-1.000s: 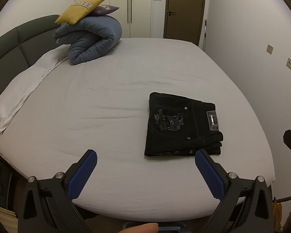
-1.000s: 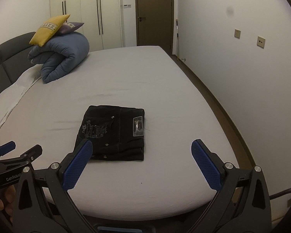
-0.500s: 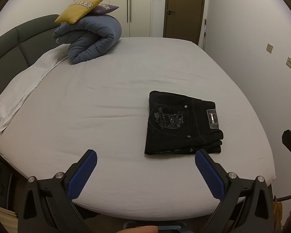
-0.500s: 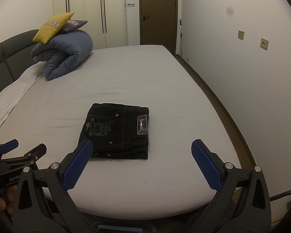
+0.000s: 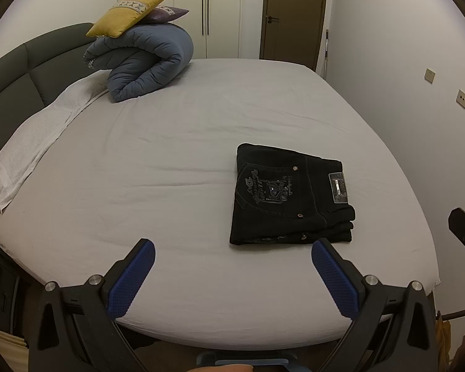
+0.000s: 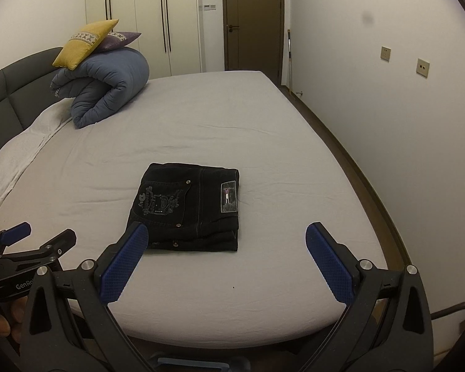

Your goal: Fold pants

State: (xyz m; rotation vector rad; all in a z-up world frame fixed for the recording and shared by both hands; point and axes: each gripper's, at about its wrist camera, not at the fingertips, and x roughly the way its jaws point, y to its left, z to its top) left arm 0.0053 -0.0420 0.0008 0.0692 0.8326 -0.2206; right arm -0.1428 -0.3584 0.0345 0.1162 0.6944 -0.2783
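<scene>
Black pants [image 5: 290, 195] folded in a compact stack on the bed [image 5: 170, 155], near its foot edge; left gripper [image 5: 232, 266] fingers spread wide, empty; right gripper [image 6: 226, 248] likewise, both short of the pants

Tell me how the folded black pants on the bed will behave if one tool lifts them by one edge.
The folded black pants are a loose stack of layers, so lifted by one edge they would probably sag and unfold. The denim looks thick, with a patch and rivets, so likely heavy for its size. Pushed across the bed sheet, it would probably drag and bunch rather than slide.
</scene>
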